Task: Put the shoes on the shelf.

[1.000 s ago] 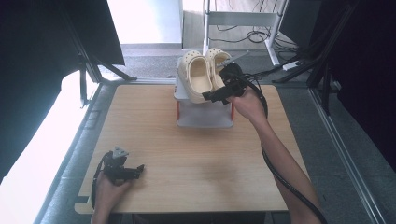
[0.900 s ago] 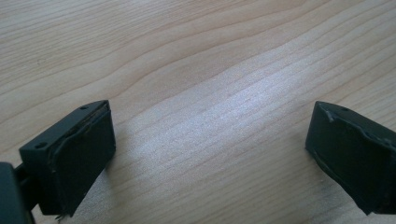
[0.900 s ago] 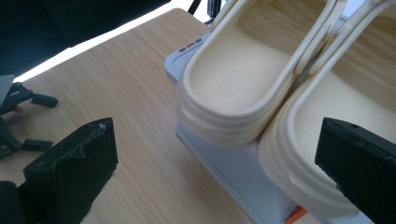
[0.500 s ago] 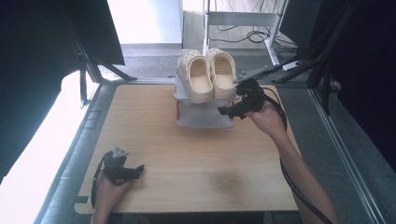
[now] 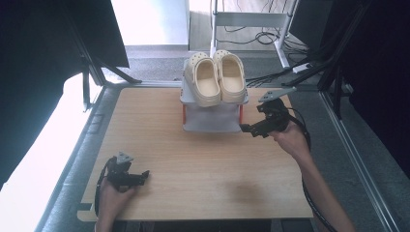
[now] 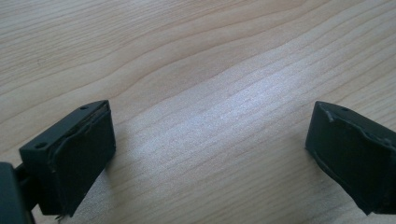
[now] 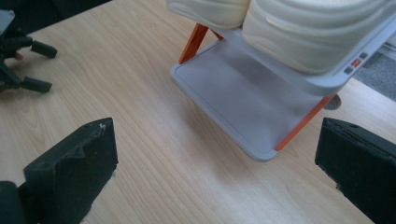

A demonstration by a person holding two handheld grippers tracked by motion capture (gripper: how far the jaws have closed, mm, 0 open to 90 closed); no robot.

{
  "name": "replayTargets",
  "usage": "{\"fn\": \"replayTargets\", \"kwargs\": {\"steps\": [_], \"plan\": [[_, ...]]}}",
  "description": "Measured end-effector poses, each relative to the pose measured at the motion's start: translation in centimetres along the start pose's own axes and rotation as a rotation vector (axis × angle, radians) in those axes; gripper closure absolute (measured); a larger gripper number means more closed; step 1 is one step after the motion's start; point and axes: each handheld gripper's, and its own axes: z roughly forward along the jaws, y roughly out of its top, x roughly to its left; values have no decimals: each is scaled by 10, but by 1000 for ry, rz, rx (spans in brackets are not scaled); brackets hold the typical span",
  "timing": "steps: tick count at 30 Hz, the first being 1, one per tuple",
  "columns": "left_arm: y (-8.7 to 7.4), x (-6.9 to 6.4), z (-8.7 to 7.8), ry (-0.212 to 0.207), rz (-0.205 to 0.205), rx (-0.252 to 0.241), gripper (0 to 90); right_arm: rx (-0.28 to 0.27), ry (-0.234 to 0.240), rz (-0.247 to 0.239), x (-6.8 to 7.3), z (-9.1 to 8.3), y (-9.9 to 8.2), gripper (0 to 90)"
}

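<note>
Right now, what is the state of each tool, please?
Left tool: open, holding nothing, low over the table.
Right tool: open, holding nothing, beside the shoe rack.

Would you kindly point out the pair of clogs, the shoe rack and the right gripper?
pair of clogs [image 5: 217, 77], high view, inner edges of both.
shoe rack [image 7: 243, 100], right gripper view, bare lower shelf.
right gripper [image 5: 247, 130], high view, between fingertips.

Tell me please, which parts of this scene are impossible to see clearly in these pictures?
- Clogs: in the right gripper view the top edge cuts them off, leaving their undersides.
- Lower shelf of the rack: in the high view the top shelf and clogs cover it.
- Rack's small red mark: too small to read.
- Left claw: tiny in the high view; its own view shows bare table.
- Right claw: tips small and dark in the high view.
</note>
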Motion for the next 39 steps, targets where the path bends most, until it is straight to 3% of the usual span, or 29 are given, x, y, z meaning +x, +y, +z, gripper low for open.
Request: {"fn": "replayTargets", "kwargs": {"steps": [14, 21, 29, 39], "plan": [[0, 0, 0, 2, -1, -2, 13, -6, 22, 33, 5, 25, -53, 0], [0, 0, 0, 0, -3, 0, 14, 5, 24, 33, 8, 45, -83, 0], [0, 0, 0, 0, -3, 0, 14, 14, 23, 68, 7, 70, -117, 0], [0, -1, 0, 2, -6, 0, 14, 80, 23, 85, 15, 107, -153, 0]]}}
